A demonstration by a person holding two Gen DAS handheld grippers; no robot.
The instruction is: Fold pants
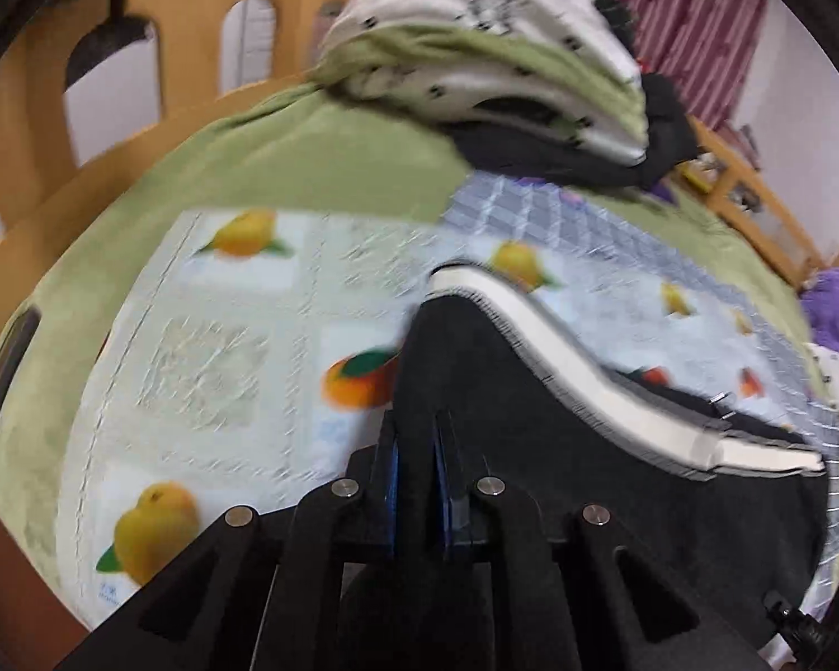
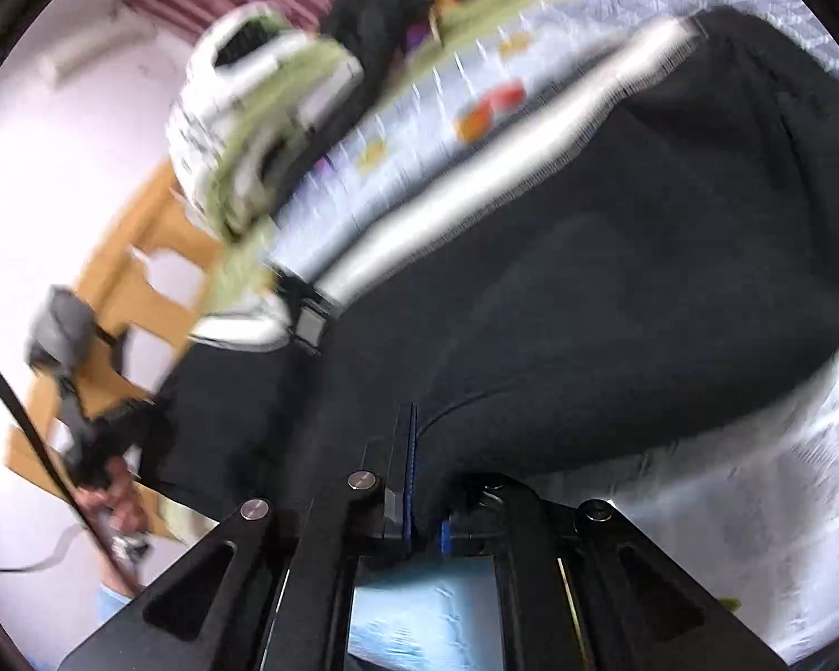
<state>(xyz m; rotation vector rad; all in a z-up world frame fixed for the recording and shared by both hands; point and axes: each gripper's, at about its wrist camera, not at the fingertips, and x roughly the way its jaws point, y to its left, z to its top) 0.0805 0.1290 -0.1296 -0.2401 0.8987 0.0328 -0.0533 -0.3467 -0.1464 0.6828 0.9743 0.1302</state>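
So the biggest thing here is the bed [image 1: 207,168], green sheet filling most of the left wrist view, with a pale quilted mat [image 1: 240,346] printed with oranges spread across the middle of the frame. A wooden headboard [image 1: 156,17] curves along the upper left, and a bundled white and green blanket [image 1: 492,45] sits at top centre with some dark clothes under it.

The black pants [image 1: 559,447] take up the lower right of that view, with a white side stripe [image 1: 559,358] swooping from centre down to the right edge. In the right wrist view the pants [image 2: 615,279] fill most of the right half, stripe running diagonally toward the upper right.

Left gripper [image 1: 416,464] at bottom centre is clamped tight on the black fabric, blue pads pinching a fold. Right gripper [image 2: 428,503] is the same deal, closed down on a bunched bit of pants at bottom centre.

Lower left of the right view you can catch a hand [image 2: 112,492], pretty blurry
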